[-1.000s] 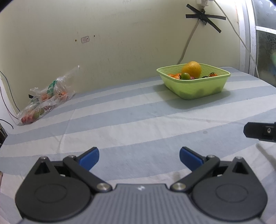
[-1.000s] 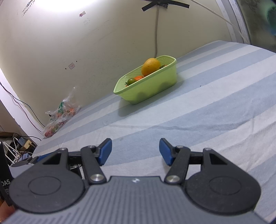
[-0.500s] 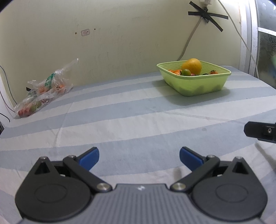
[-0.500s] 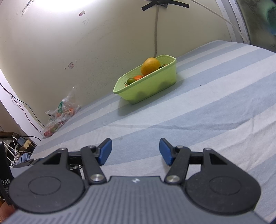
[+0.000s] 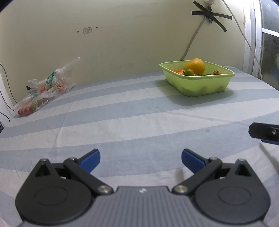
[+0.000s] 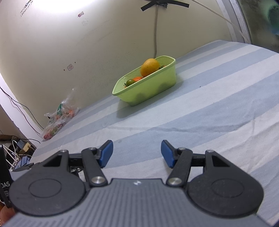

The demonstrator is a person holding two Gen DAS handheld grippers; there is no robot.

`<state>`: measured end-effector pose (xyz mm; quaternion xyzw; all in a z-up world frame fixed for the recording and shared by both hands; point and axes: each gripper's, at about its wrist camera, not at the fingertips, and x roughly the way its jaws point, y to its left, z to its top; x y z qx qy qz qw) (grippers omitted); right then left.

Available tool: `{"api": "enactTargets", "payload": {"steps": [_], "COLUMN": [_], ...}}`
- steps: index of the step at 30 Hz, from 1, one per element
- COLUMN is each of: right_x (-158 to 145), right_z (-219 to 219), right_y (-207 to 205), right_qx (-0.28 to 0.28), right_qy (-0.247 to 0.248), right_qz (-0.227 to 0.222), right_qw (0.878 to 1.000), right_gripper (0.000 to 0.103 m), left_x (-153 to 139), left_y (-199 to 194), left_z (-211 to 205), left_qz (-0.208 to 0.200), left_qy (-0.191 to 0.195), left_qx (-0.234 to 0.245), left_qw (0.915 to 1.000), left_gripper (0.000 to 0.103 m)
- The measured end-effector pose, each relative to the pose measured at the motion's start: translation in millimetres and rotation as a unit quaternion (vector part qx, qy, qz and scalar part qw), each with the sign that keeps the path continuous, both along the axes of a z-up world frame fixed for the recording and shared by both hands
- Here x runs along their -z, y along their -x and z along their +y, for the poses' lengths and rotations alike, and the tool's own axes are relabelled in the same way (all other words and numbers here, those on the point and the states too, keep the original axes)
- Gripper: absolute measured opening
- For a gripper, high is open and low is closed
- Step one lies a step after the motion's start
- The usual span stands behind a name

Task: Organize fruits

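left gripper (image 5: 140,158): blue pads spread wide, only striped sheet between them, holding nothing. it sits low over the near part of the bed, pointing toward the wall.

right gripper (image 6: 136,153): blue pads also apart, narrower gap than the left, nothing between them, also just sheet under it. one black finger of it with a blue pad edge shows at the right border of the left wrist view.

bedsheet (image 5: 122,122): wide alternating pale blue and off-white stripes, a few creases, one small dark speck mid-right.

fruit basket (image 5: 200,83): lime green plastic tub, rectangular with rounded corners and a flared rim, sits on the sheet at the far right side near the wall, well apart from both grippers. translucent enough that dark fruit shapes show through its side wall.

contents: one big orange (image 5: 195,66) standing well above the rim, yellow-orange, matte. in front of it a small green tomato (image 5: 189,72), beside that small orange-red tomatoes (image 5: 179,71); another red one with a dark stem (image 5: 216,72) at the right end. more pieces lie lower, can't tell how many.

plastic bag (image 5: 41,90): clear crumpled bag with green print, lies at the far left edge of the bed against the wall, well apart from the basket. holds small red, orange and greenish fruits, count unreadable.

wall behind: cream, black tape cross (image 5: 211,14) holding a cable (image 5: 193,38) that drops behind the basket.
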<state>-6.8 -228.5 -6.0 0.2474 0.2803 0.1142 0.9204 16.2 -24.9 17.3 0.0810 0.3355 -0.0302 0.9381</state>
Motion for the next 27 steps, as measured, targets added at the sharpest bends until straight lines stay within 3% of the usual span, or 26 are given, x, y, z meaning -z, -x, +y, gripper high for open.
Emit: {"api": "enactTargets", "payload": {"steps": [27], "right_x": [-1.8], "right_z": [-1.6], "right_y": [1.0], "right_qx": [0.001], "right_qy": [-0.001], "right_qz": [-0.002], "right_qw": [1.000], "right_gripper": [0.064], "left_x": [-3.6], "left_y": [-0.3], "left_z": [-0.1], "left_qz": [0.000], "left_qy": [-0.002], "left_qx": [-0.006], "left_qw": [1.0000], "left_gripper": [0.103]}}
